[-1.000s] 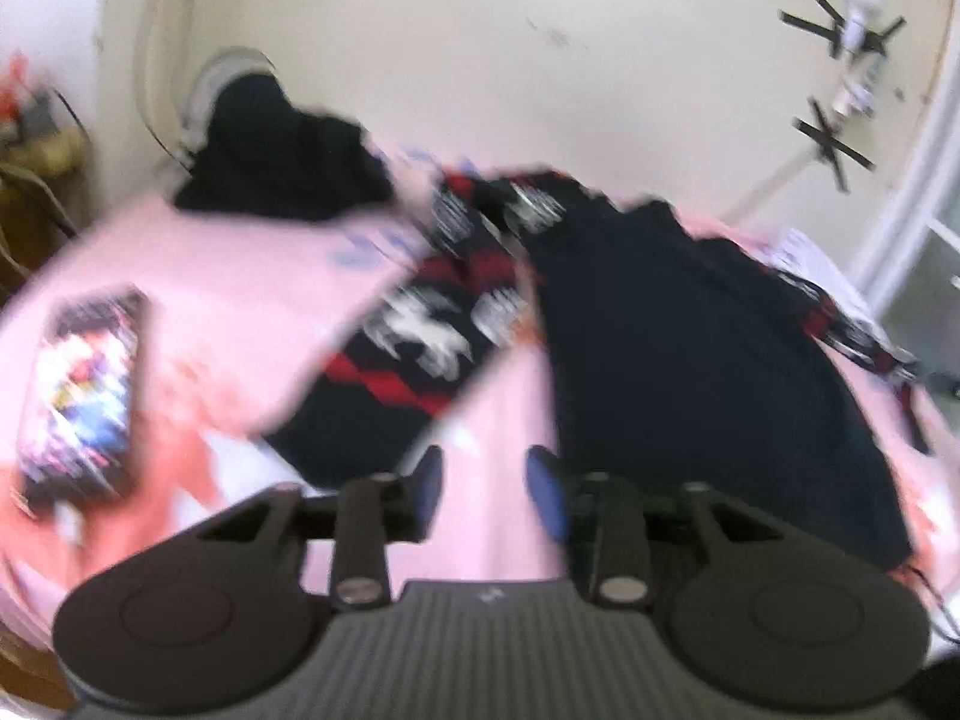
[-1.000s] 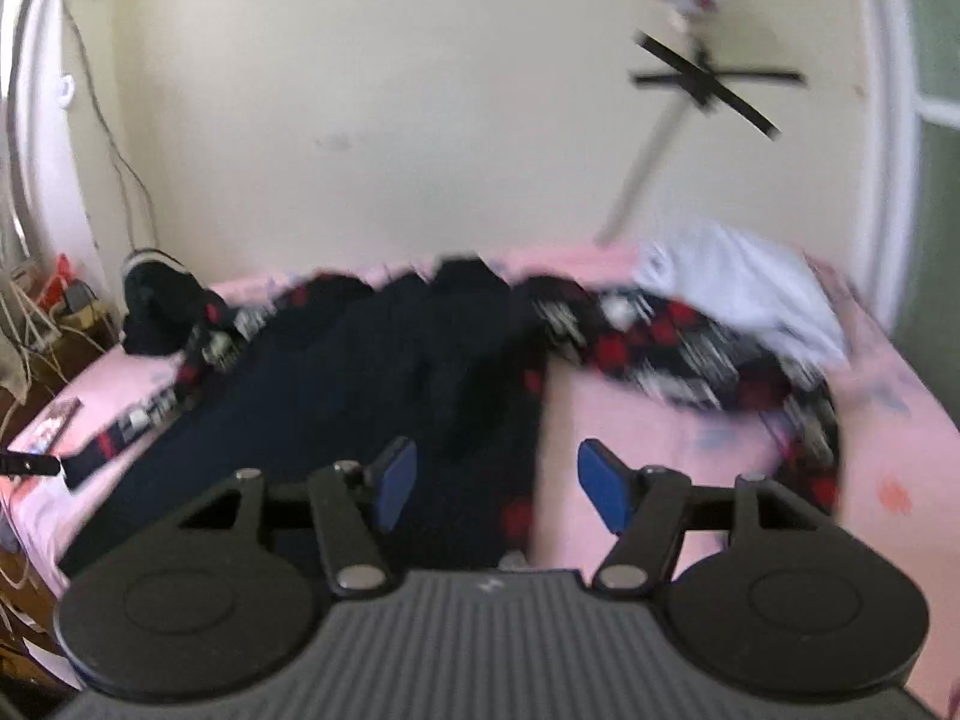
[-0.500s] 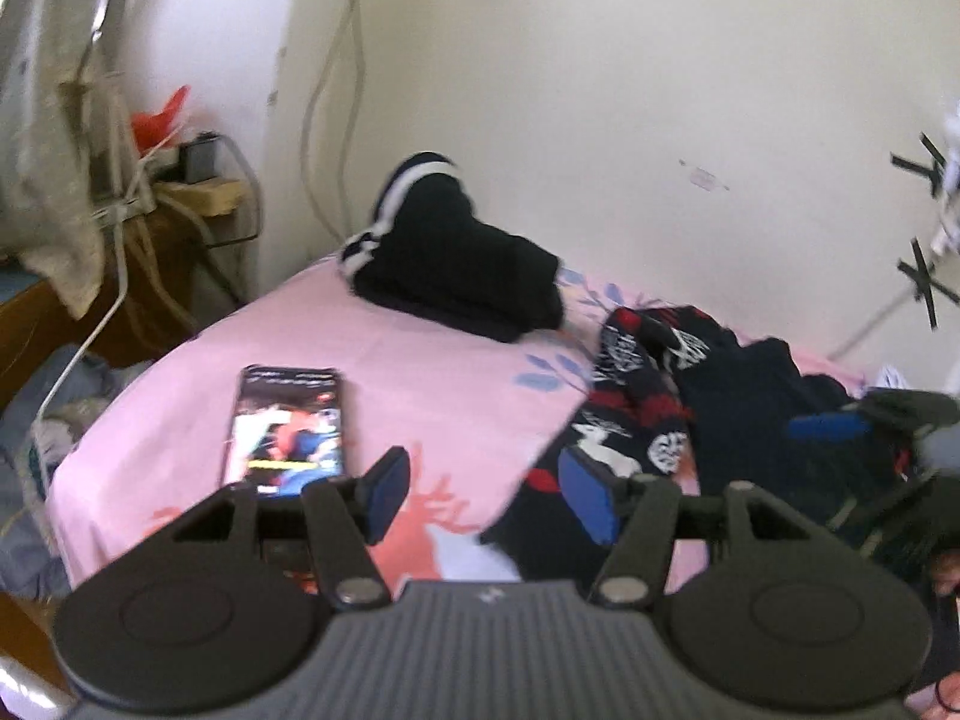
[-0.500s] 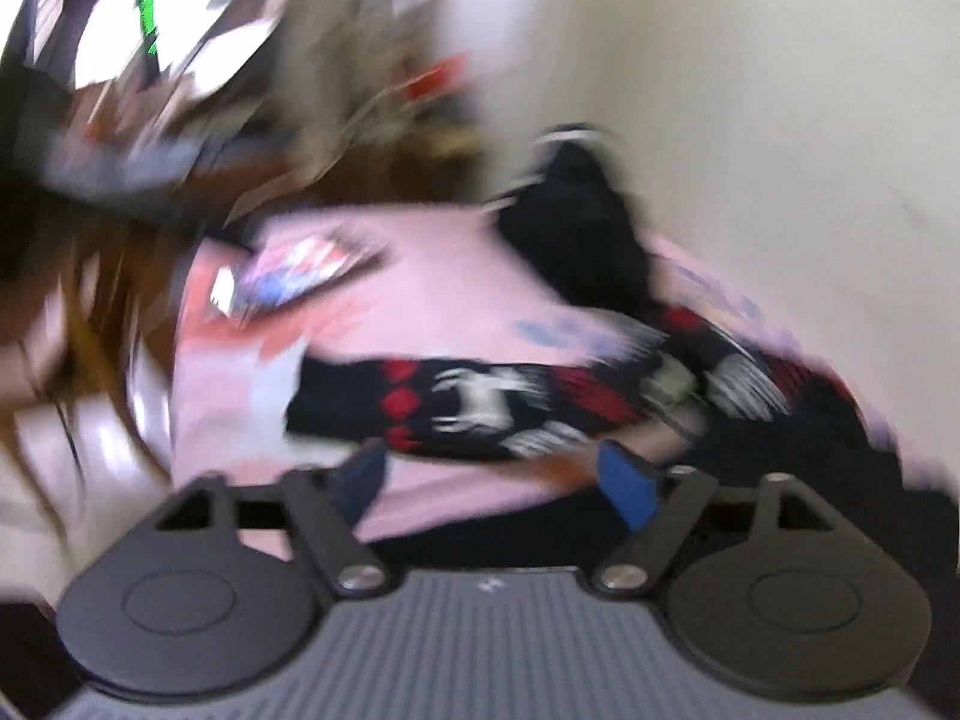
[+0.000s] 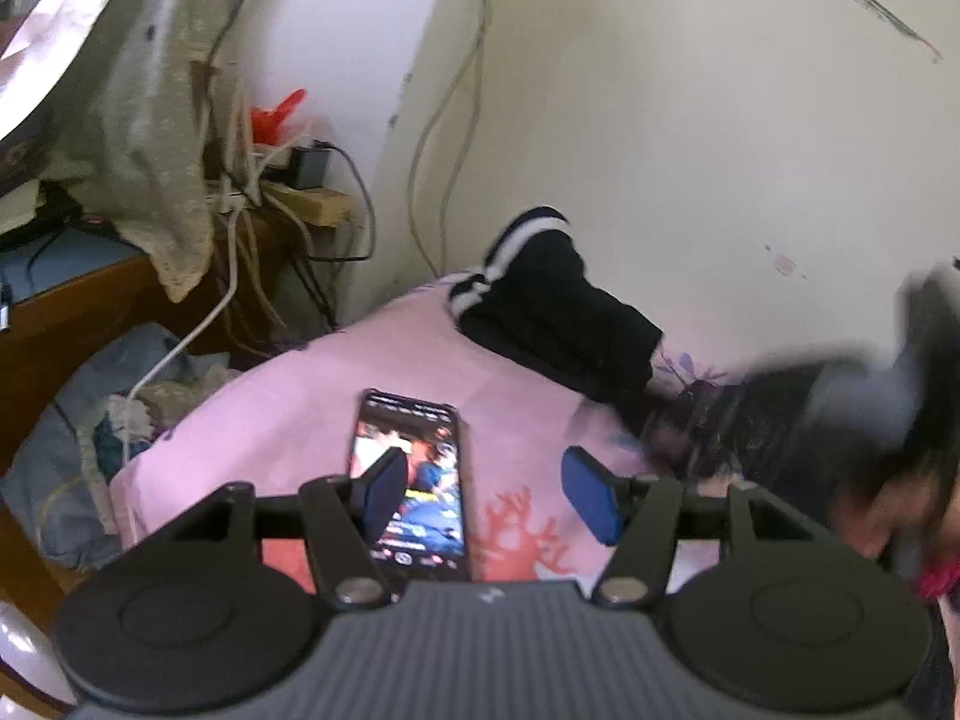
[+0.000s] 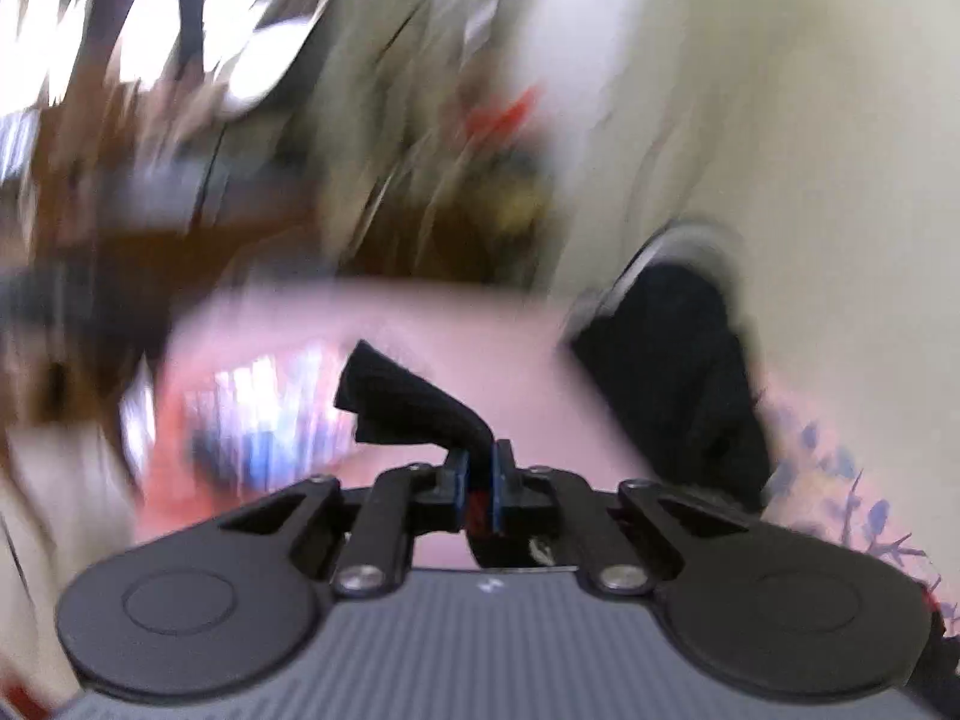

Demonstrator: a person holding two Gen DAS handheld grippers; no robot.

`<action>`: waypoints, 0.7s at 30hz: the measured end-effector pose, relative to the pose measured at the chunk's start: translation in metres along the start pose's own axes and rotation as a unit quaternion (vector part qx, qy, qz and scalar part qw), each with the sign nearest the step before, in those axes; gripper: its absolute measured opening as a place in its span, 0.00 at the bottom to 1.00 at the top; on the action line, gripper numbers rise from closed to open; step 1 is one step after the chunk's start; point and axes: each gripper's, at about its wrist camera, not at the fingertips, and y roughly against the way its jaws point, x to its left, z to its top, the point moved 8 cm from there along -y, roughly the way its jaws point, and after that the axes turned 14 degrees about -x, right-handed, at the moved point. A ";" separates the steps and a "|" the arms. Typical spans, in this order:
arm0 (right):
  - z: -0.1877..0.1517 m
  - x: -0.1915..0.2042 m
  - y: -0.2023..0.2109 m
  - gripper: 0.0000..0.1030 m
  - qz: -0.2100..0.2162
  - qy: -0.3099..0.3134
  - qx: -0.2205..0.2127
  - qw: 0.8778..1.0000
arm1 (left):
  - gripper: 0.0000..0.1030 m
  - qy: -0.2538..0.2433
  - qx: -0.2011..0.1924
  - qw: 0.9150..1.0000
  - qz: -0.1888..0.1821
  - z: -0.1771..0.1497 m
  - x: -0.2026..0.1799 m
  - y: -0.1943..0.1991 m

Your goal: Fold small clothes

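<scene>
My right gripper (image 6: 478, 474) is shut on a fold of dark cloth (image 6: 408, 402), an end of the patterned dark garment, held above the pink bed. In the left wrist view that gripper and the garment (image 5: 798, 420) show as a dark blur at the right. My left gripper (image 5: 486, 498) is open and empty, low over the pink sheet (image 5: 288, 420) near its left end. A folded black garment with white stripes (image 5: 552, 306) lies against the wall; it also shows in the right wrist view (image 6: 678, 360).
A phone (image 5: 414, 480) with a lit screen lies on the sheet just under my left gripper. Left of the bed stand a wooden desk (image 5: 72, 312), cables and a power strip (image 5: 264, 186), and a pile of cloth (image 5: 90, 438) on the floor.
My right gripper has closed on the garment's dark end and swung left, fast and blurred. My left gripper has turned further left toward the phone and stayed open.
</scene>
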 end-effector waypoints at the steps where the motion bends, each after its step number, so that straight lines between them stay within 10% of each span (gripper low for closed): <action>1: 0.030 -0.019 0.010 0.00 -0.010 -0.030 -0.030 0.999 | 0.56 0.002 0.002 1.000 0.001 0.001 0.000 -0.002; 5: 0.124 -0.127 0.091 0.00 -0.073 -0.142 -0.156 0.975 | 0.56 0.001 0.004 1.000 -0.023 0.003 -0.020 -0.015; 8: 0.121 -0.208 0.161 0.00 -0.153 -0.185 -0.193 0.951 | 0.56 -0.006 0.000 0.998 -0.057 0.007 -0.050 -0.034; 14: -0.006 -0.336 0.298 0.00 -0.293 -0.322 -0.200 0.878 | 0.63 -0.010 0.022 0.988 -0.149 0.019 -0.152 -0.115; 21: -0.138 -0.366 0.346 0.00 -0.323 -0.442 -0.181 0.817 | 0.73 -0.022 0.176 0.957 -0.230 -0.051 -0.295 -0.272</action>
